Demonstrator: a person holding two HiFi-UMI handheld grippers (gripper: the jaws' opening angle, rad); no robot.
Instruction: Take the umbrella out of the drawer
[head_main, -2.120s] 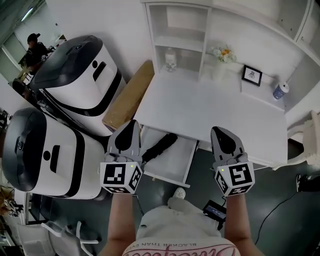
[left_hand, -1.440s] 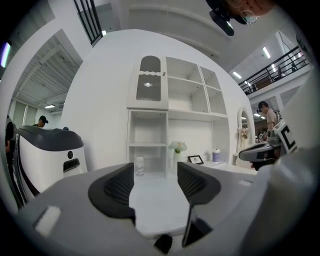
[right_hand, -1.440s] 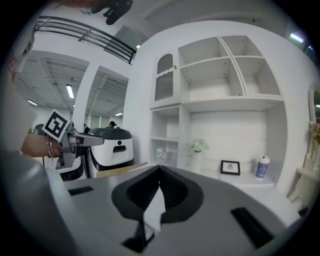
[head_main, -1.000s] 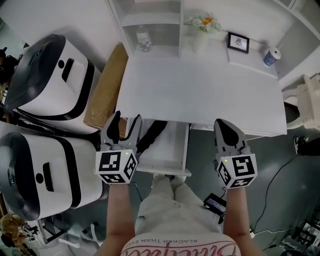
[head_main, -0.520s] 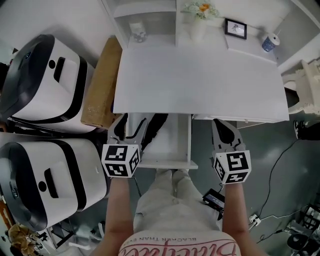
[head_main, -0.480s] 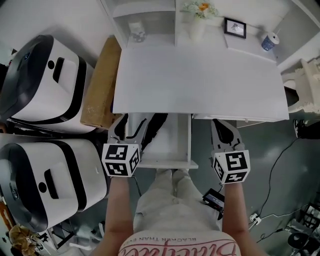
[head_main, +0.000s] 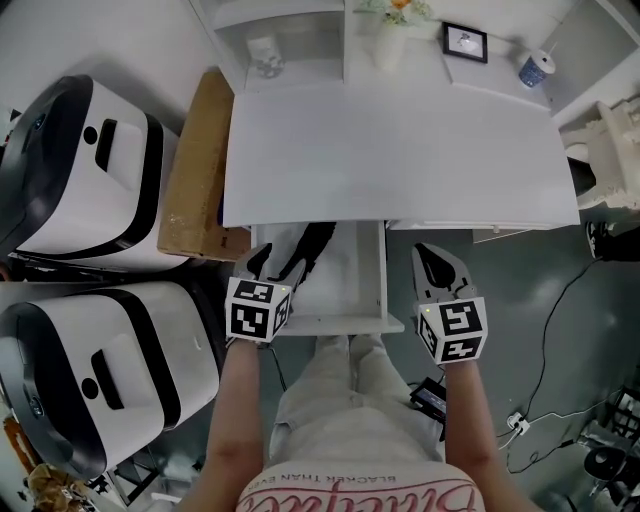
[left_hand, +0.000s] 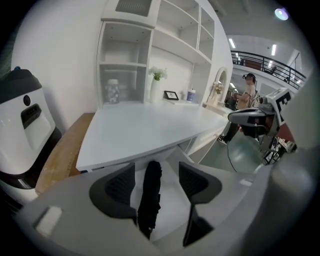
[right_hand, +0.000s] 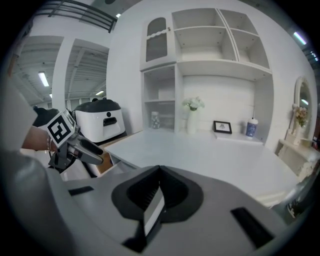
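Opening left gripper (left_hand: 156, 170) fingers (left_hand: 115, 192) frame the drawer's (left_hand: 170, 206) black umbrella (left_hand: 151, 197); shirt lettering (head_main: 360, 495) unclear

1. On the shirt (head_main: 350, 492), just below the drawer (head_main: 340, 323) — a small upside-down line reads "BLACKER THAN EVE"; the large script under it is cut off.
2. On the framed picture (head_main: 465, 41), well above the drawer — print too small to read.

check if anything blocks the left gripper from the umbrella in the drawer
Nothing visible does. The left gripper is opening its jaws, and the black umbrella lies uncovered in the open drawer, in line between them, untouched.
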